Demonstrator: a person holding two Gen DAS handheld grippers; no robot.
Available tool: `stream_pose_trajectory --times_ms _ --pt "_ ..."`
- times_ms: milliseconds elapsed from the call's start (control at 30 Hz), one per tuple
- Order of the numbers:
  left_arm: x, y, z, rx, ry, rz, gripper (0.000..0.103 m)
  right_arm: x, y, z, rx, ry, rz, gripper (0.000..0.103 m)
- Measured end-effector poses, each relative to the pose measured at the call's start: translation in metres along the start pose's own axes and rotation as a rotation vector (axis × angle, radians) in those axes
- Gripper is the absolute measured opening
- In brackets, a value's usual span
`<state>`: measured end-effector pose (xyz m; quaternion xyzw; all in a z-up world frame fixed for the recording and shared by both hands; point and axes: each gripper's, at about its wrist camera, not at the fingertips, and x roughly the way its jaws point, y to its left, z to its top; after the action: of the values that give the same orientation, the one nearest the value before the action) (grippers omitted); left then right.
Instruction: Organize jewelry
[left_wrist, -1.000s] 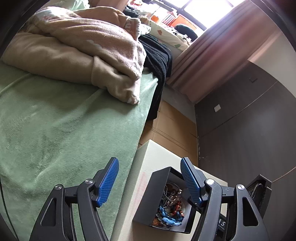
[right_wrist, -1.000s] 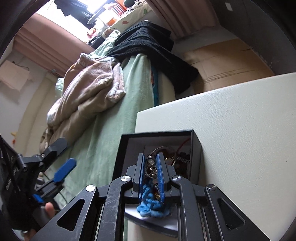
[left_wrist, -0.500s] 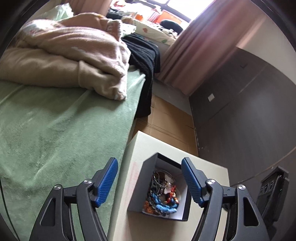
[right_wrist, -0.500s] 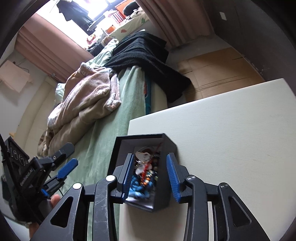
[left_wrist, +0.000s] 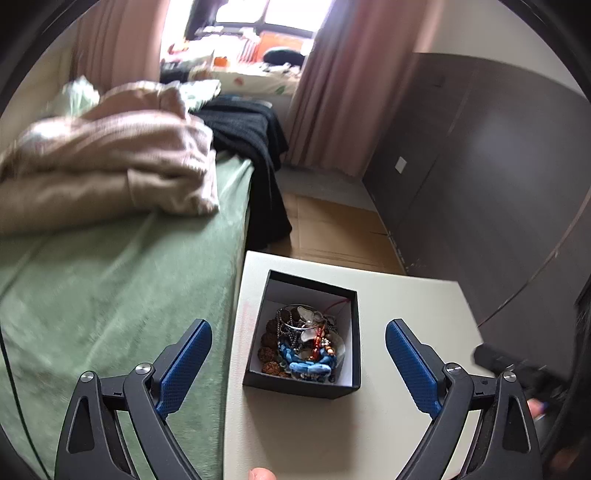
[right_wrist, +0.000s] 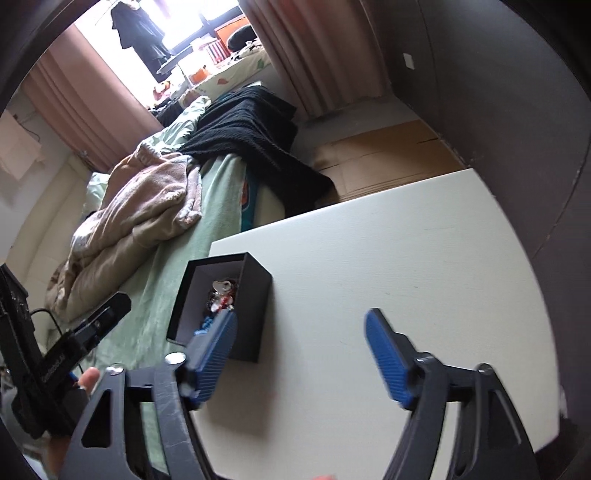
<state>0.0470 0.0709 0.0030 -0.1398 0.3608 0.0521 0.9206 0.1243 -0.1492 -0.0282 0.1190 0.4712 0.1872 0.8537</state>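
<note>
An open black box (left_wrist: 354, 325) sits on a white table (left_wrist: 406, 314) near its left edge, beside the bed. Inside lies a tangle of jewelry (left_wrist: 304, 343): bead strings, a blue braided piece, metal chains. My left gripper (left_wrist: 297, 363) is open and empty, its blue pads on either side of the box, in front of it. In the right wrist view the box (right_wrist: 255, 291) is left of center with some jewelry (right_wrist: 221, 293) showing. My right gripper (right_wrist: 301, 350) is open and empty, over the bare table (right_wrist: 406, 258) just right of the box.
A bed with a green cover (left_wrist: 110, 288) runs along the table's left side, with a beige blanket (left_wrist: 110, 158) and a black throw (left_wrist: 255, 140) on it. Dark cabinets (left_wrist: 480, 184) stand at the right. Cardboard (left_wrist: 332, 229) lies on the floor beyond the table.
My right gripper let go of the jewelry in the box, opened wide and drew back to the right. My left gripper pulled back and tilted up, so the box now sits between its pads.
</note>
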Motion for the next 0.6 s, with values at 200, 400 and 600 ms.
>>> stream_pose_trajectory --times_ms 200,400,600 --pt "-0.009 -0.019 -0.013 0.040 -0.031 -0.038 0.103 -0.033 -0.005 -0.006 -0.063 -0.049 -0.047 0.100" --pt "-0.028 -0.041 -0.019 0.077 -0.084 -0.046 0.103 -0.051 -0.005 -0.018 -0.128 -0.067 -0.048 0.103" --pt "-0.035 -0.045 -0.033 0.074 -0.085 -0.050 0.103 -0.068 -0.019 -0.027 -0.149 -0.070 -0.028 0.103"
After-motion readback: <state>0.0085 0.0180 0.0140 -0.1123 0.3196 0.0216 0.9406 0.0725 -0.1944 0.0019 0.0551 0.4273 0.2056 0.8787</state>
